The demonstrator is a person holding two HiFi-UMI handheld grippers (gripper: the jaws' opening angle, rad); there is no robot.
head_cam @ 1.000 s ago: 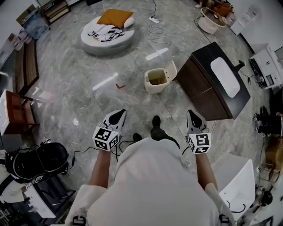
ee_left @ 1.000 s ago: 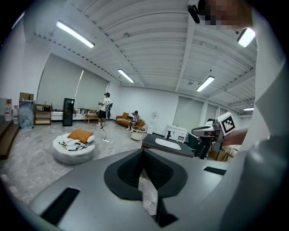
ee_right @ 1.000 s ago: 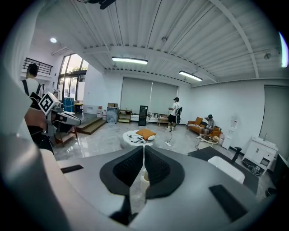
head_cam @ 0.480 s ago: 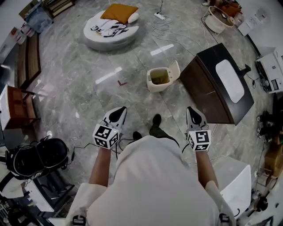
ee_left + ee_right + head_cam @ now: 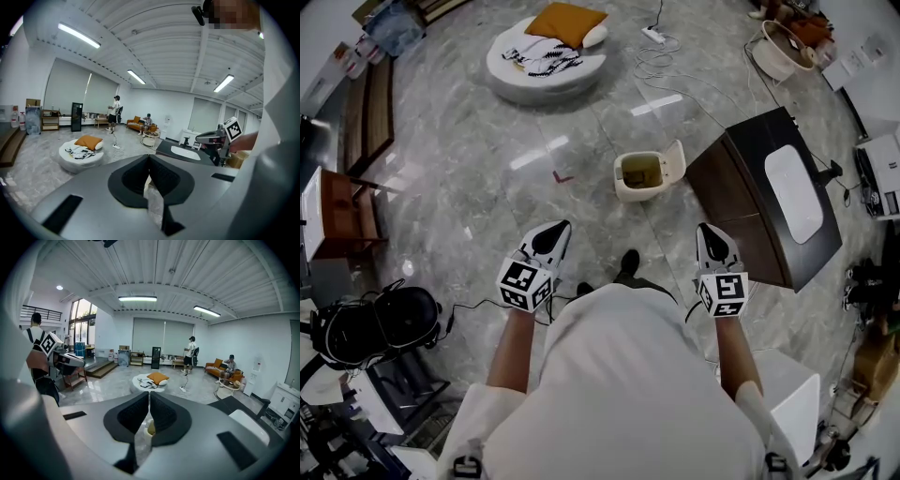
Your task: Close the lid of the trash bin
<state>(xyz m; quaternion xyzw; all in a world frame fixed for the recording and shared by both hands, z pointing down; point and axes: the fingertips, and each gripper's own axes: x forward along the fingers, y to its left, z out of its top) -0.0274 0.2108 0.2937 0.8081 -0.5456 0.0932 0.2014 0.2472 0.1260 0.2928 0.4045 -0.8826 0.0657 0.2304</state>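
A small cream trash bin (image 5: 639, 176) stands on the grey marble floor, its lid (image 5: 676, 160) tipped up and open on the right side. Both grippers are held in front of the person's body, well short of the bin. My left gripper (image 5: 554, 232) points toward the bin from the lower left, jaws shut and empty. My right gripper (image 5: 710, 234) is level with it on the right, also shut with nothing held. In the right gripper view the bin (image 5: 149, 428) shows as a pale sliver below the closed jaws (image 5: 149, 393). The left gripper view shows its pads (image 5: 149, 157) meeting.
A dark cabinet with a white sink top (image 5: 769, 202) stands just right of the bin. A round white floor cushion (image 5: 546, 58) with an orange pillow lies far ahead, with cables (image 5: 661, 56) beside it. A wooden bench (image 5: 375, 103) lines the left; people stand far off.
The person has walked forward: the bin and the cabinet have come closer in the head view. Both grippers moved along with the body, still shut.
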